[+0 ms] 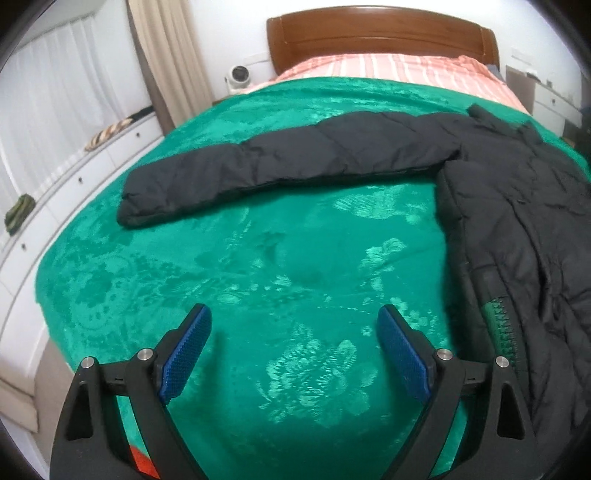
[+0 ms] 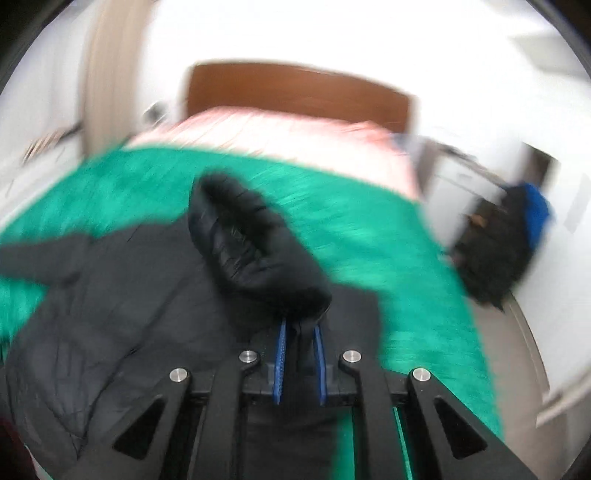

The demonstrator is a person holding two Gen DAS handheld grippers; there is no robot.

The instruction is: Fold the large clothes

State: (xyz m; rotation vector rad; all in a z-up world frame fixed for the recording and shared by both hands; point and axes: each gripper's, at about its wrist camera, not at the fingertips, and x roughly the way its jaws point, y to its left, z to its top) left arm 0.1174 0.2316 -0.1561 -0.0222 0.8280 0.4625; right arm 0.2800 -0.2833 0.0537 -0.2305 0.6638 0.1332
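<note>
A black padded jacket (image 1: 517,206) lies on a green bedspread (image 1: 258,266), its body at the right and one long sleeve (image 1: 280,158) stretched out to the left. My left gripper (image 1: 293,319) hovers open over bare bedspread, below that sleeve, with nothing between its blue pads. The right wrist view is blurred. There my right gripper (image 2: 300,328) is shut on the jacket's other sleeve (image 2: 251,251), which rises in a loop above the pads and over the jacket's body (image 2: 122,306).
The bed has a brown wooden headboard (image 1: 380,35) and a pink striped cover (image 1: 399,68) at the far end. White drawers (image 1: 74,177) and curtains run along the left. A small white fan (image 1: 238,75) stands beside the bed. A dark and blue bundle (image 2: 506,240) sits at the right.
</note>
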